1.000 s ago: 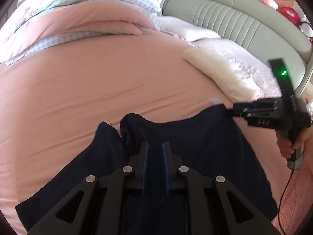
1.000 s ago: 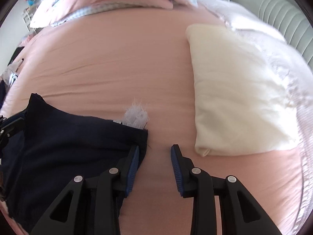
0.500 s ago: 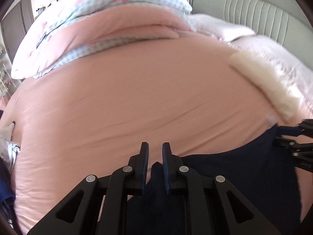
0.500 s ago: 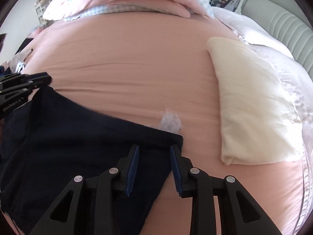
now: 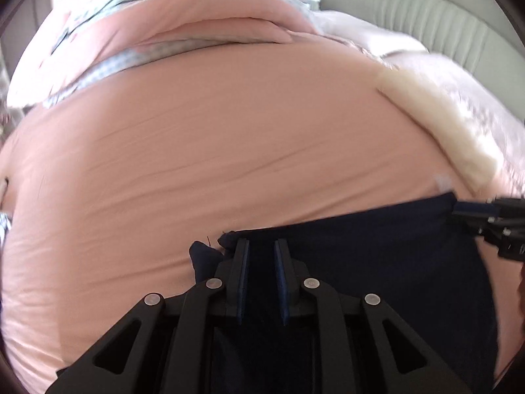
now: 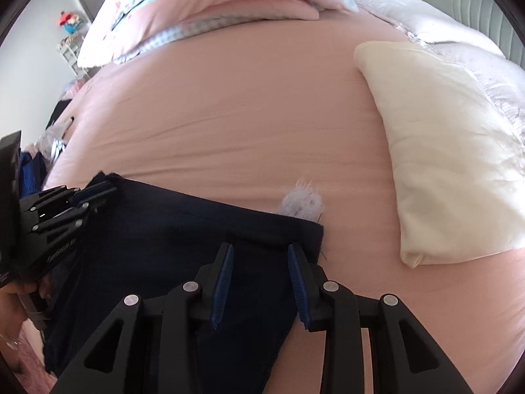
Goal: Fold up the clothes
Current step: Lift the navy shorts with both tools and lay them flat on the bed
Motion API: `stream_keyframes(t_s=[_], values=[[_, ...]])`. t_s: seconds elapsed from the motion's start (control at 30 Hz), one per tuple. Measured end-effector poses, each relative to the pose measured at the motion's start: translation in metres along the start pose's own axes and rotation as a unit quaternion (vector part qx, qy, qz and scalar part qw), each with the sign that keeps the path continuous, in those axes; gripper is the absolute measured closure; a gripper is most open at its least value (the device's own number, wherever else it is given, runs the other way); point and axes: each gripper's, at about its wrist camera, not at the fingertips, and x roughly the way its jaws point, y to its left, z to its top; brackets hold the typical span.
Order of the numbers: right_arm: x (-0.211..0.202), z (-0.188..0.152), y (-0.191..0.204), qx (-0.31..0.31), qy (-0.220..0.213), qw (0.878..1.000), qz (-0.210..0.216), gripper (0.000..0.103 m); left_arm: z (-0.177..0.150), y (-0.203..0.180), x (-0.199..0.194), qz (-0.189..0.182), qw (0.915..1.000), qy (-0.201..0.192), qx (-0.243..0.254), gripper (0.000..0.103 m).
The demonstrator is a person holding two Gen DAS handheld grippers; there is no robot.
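The dark navy fabric garment (image 6: 170,239) was lying flat on the pink cotton bedsheet (image 6: 229,115), top edge pulled pretty straight between the two tools. The left gripper (image 5: 261,246) had its jaws opening a bit, with navy cloth bunched between them at that corner. The right gripper (image 6: 259,252) was also opening, cloth under and between its blue pads (image 6: 223,282), though whether they actually pinched it was hard to tell. A cream rectangular pillow (image 6: 443,151) sat off to the right, with a small white fluffy tuft (image 6: 302,202) poking out at the garment's edge.
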Motion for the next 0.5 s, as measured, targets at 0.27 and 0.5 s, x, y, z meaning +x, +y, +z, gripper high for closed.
stream_keyframes(t_s=[0.27, 0.5], values=[[0.007, -0.001, -0.007, -0.027, 0.017, 0.999, -0.024, 0.069, -0.036, -0.052, -0.037, -0.051, 0.9950, 0.000, 0.086, 0.088], [-0.042, -0.050, 0.033, -0.049, 0.004, 0.999, -0.020, 0.069, -0.089, -0.069, -0.075, -0.062, 0.9953, 0.045, 0.060, 0.088]])
